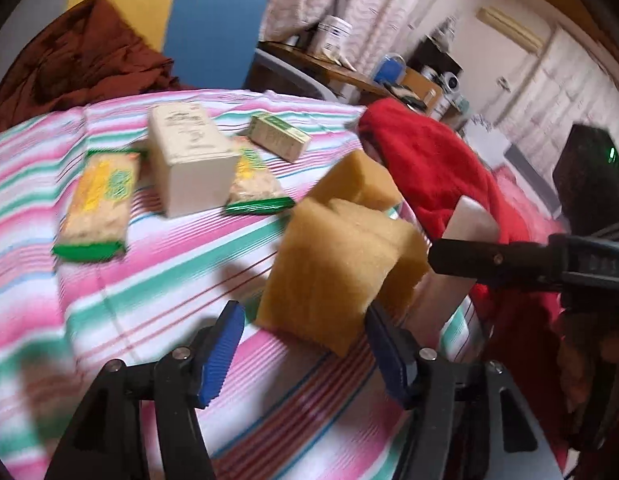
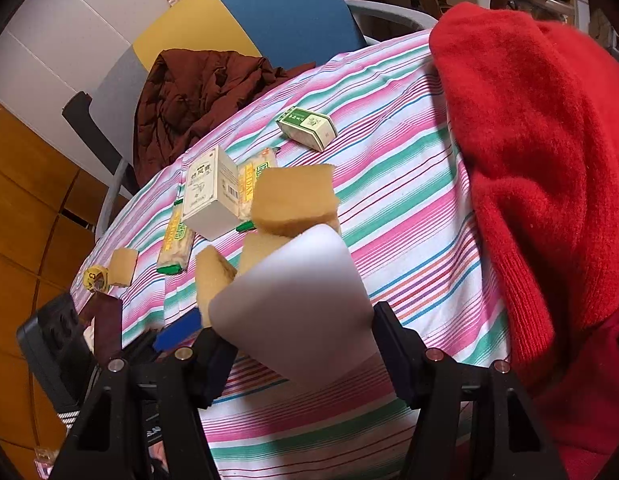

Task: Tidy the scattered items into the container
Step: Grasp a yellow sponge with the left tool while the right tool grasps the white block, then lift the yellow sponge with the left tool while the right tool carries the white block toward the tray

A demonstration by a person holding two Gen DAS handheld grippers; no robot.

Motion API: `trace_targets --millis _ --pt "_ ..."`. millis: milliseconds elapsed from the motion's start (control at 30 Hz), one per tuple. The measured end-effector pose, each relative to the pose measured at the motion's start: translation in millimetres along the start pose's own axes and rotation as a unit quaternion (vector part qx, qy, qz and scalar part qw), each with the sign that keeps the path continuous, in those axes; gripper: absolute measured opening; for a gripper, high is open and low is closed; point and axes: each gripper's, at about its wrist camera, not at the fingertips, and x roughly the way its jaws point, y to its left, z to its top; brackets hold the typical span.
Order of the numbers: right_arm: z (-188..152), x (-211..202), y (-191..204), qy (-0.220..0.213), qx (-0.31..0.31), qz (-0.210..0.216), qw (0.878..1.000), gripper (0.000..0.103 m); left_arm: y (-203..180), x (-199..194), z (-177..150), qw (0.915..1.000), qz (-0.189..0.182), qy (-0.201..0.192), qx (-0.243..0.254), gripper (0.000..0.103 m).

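My right gripper (image 2: 301, 336) is shut on the wall of a white container (image 2: 293, 312), tilted above the striped cloth; the container also shows in the left wrist view (image 1: 453, 276). Yellow sponges (image 1: 341, 264) stick out of the container's mouth. My left gripper (image 1: 305, 332) is open, its blue fingertips (image 1: 221, 344) on either side of the nearest sponge's lower edge. On the cloth lie a white box (image 1: 189, 156), two green-and-yellow snack packets (image 1: 101, 204), a green-white box (image 1: 277, 136), and, in the right wrist view, a small sponge (image 2: 123, 266) beside a yellow tape roll (image 2: 95, 278).
A red sweater (image 2: 549, 152) covers the table's right side. A brown jacket (image 2: 197, 96) lies at the far edge by a blue-and-yellow chair (image 2: 269, 12). A black device (image 2: 57, 344) sits at the near left. The striped tablecloth (image 1: 129, 300) curves down at the near edge.
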Motion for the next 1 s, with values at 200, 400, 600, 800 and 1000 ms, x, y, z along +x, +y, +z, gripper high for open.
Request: trace_targets --millis 200,400,600,800,1000 --pt "-1 0 0 -0.001 0.003 0.004 1.0 0.065 -10 14 1 0.9993 -0.004 0.006 0.037 0.056" --pt "0 0 -2 -0.002 0.009 0.005 1.0 0.065 -1 4 -6 0.9999 -0.013 -0.003 -0.005 0.052" --pt "0 -2 -3 -0.006 0.011 0.003 1.0 0.065 8 -13 -14 0.9993 -0.016 -0.02 -0.026 0.052" --pt "-2 -9 1 -0.021 -0.001 0.024 0.999 0.065 21 -38 -24 0.9977 -0.019 -0.038 -0.054 0.052" --pt "-9 -23 21 -0.051 -0.038 0.012 0.998 0.065 34 -69 -37 0.9953 -0.022 -0.052 -0.079 0.052"
